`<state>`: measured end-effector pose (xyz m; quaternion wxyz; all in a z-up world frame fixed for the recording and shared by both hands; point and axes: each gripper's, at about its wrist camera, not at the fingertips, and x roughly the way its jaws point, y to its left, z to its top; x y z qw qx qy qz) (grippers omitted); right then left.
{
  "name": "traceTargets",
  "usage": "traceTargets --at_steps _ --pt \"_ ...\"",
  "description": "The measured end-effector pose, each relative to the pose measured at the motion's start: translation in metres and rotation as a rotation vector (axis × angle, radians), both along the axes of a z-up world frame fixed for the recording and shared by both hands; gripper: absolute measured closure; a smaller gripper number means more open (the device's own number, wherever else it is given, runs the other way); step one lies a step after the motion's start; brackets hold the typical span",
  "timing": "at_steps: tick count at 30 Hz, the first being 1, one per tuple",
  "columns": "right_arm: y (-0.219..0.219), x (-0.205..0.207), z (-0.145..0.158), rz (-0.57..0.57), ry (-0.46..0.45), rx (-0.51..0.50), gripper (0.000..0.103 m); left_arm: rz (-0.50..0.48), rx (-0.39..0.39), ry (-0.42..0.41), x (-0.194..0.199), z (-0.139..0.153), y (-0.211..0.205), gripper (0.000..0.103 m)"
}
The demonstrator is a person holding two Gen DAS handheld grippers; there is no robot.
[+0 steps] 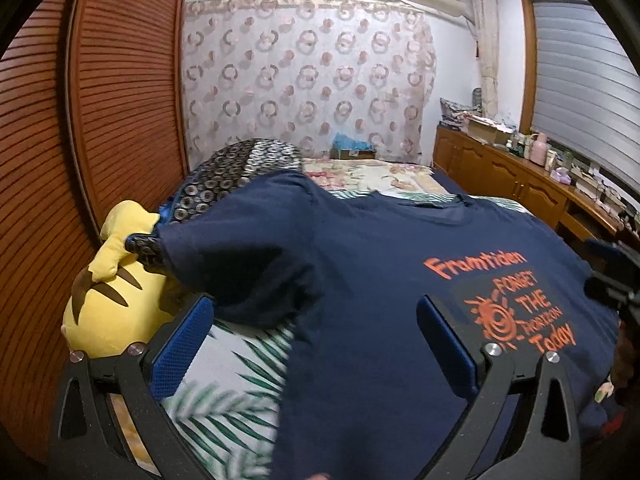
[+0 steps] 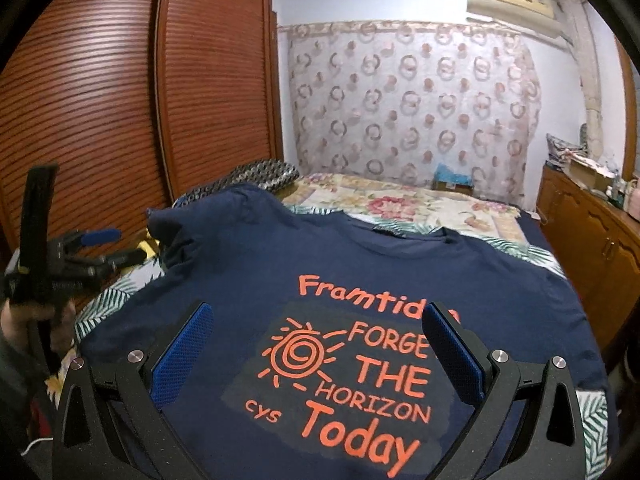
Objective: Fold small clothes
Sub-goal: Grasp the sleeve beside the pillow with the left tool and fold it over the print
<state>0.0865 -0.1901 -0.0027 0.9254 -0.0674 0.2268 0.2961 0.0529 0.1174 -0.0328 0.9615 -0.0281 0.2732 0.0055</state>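
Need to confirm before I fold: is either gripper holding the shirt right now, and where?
Nothing is held. The left gripper and right gripper are both open above the navy T-shirt, which lies flat on the bed.

The T-shirt (image 2: 340, 280) lies spread on the bed (image 2: 400, 200) before me, neck away from me, print facing up. My right hand-held gripper (image 2: 316, 348) hovers over the print; my left hand-held gripper (image 1: 316, 340) hovers over the shirt's left edge, below the sleeve (image 1: 248, 264). Left of that sleeve a plush toy (image 1: 108, 312) lies beside the wardrobe (image 1: 100, 100). A pillow (image 1: 240, 168) lies behind the shirt. The cabinet (image 1: 500, 172) runs along the bed's right.
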Motion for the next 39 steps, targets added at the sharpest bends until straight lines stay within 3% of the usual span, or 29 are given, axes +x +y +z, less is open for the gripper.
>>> traceTargets --at_steps 2,7,12,15,20,26,27,30,32,39 --pt "0.002 0.011 -0.001 0.011 0.014 -0.012 0.0 0.004 -0.015 0.009 0.009 0.0 0.015 0.009" --pt "0.008 0.03 0.001 0.044 0.06 -0.012 0.0 0.039 -0.061 0.052 0.031 -0.005 0.053 0.03" --pt "0.015 0.051 0.008 0.078 0.075 -0.012 0.0 0.08 -0.062 0.073 0.045 -0.008 0.078 0.046" --pt "0.02 0.061 0.01 0.095 0.09 -0.011 0.0 0.088 -0.054 0.08 0.052 -0.007 0.087 0.051" --pt "0.024 0.065 0.006 0.119 0.105 0.0 0.0 0.087 -0.104 0.099 0.066 -0.008 0.102 0.054" --pt "0.019 0.058 0.002 0.123 0.114 0.009 0.0 0.107 -0.147 0.17 0.082 -0.023 0.118 0.056" --pt "0.02 0.058 0.003 0.121 0.115 0.011 0.0 0.101 -0.155 0.172 0.082 -0.024 0.119 0.061" --pt "0.021 0.056 0.002 0.118 0.117 0.02 0.0 0.087 -0.166 0.153 0.08 -0.024 0.116 0.087" --pt "0.022 0.055 0.001 0.114 0.118 0.022 0.0 0.068 -0.17 0.138 0.078 -0.022 0.114 0.094" --pt "0.016 0.056 0.003 0.089 0.114 0.03 0.0 0.05 -0.128 0.042 0.073 0.011 0.102 0.097"
